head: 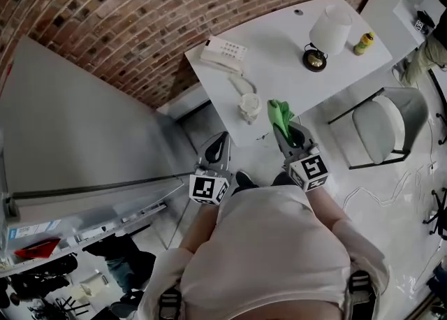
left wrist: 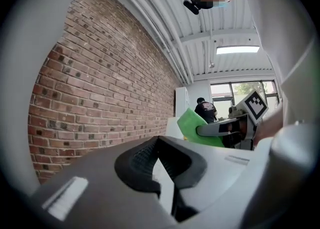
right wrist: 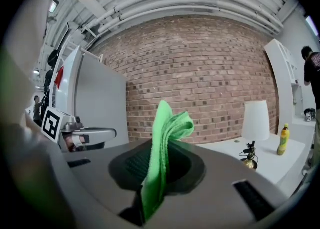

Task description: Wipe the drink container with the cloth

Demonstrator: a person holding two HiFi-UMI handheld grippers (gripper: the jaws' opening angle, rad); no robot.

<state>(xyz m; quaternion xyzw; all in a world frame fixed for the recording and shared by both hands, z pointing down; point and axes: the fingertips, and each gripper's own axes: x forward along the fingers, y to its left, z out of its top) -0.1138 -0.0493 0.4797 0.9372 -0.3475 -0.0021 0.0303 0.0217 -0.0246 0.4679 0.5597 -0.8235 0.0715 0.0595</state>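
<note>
A green cloth (head: 280,114) sticks up from my right gripper (head: 288,132), whose jaws are shut on it; in the right gripper view the cloth (right wrist: 162,143) hangs folded between the dark pads. My left gripper (head: 221,140) is shut with nothing in it, held beside the right one in front of the person's body. A white lidded cup (head: 249,107) stands near the front edge of the white table (head: 279,53), just left of the cloth. A small yellow-green bottle (head: 364,42) stands at the table's far right. The left gripper view shows the cloth (left wrist: 196,127) and right gripper to its right.
On the table are a white desk phone (head: 224,55), a white-shaded lamp (head: 329,30) and its round dark base (head: 314,60). A grey chair (head: 387,126) stands to the right. A brick wall (head: 140,18) runs behind, and a grey cabinet (head: 77,137) is at left.
</note>
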